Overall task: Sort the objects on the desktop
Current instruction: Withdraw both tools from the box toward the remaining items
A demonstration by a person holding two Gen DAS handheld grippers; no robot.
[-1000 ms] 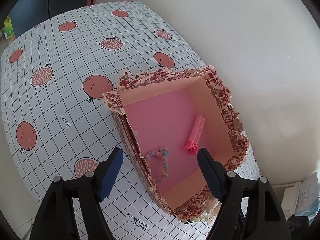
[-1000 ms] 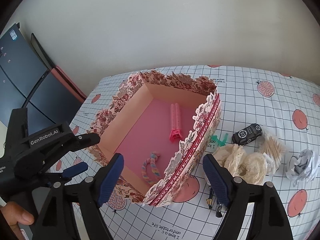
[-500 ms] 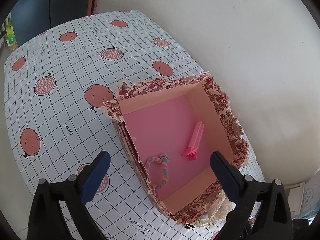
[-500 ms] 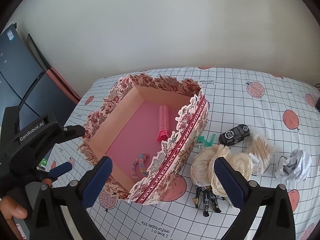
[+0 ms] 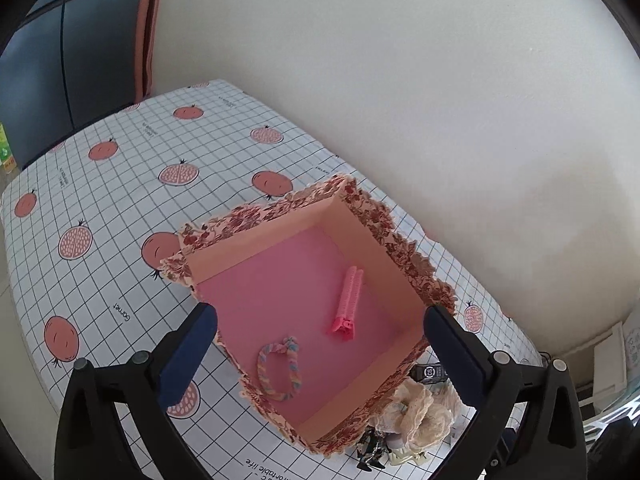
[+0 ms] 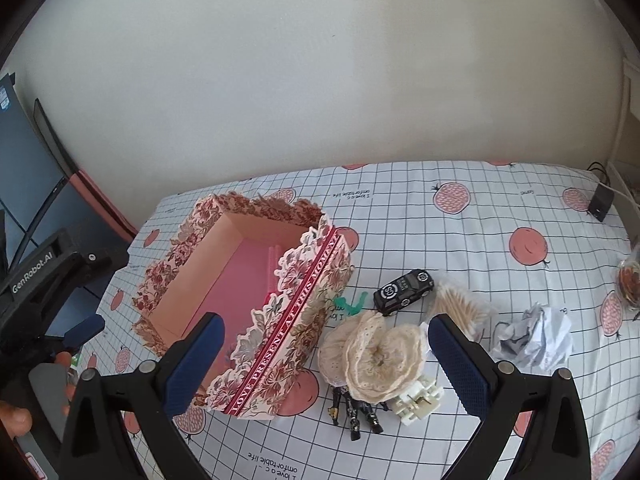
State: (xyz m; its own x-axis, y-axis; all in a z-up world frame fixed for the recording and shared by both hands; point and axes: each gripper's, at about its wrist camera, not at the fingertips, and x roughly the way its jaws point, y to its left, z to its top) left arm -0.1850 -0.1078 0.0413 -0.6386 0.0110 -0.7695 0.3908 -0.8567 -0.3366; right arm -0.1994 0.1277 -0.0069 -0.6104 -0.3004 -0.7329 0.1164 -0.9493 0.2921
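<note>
A floral paper box (image 5: 280,212) with a pink floor stands on the pomegranate-print tablecloth. Inside lie a pink hair roller (image 5: 349,300) and a pastel braided loop (image 5: 280,372). My left gripper (image 5: 320,344) hovers open above the box's near side, with nothing between its fingers. My right gripper (image 6: 326,356) is open over the box's front wall (image 6: 296,332) and a cream lace scrunchie (image 6: 376,352), and holds nothing. Beside the box lie a black toy car (image 6: 404,291), a bundle of wooden sticks (image 6: 456,304) and crumpled paper (image 6: 536,338).
A green clip (image 6: 348,304), a white plastic clip (image 6: 418,398) and small black figures (image 6: 356,412) lie by the scrunchie. A black adapter (image 6: 600,202) sits at the far right. The wall runs behind the table. A hand (image 6: 16,420) shows at the lower left.
Both grippers have opened wider and drawn back and up from the box. The right view has swung right, and more of the loose objects show.
</note>
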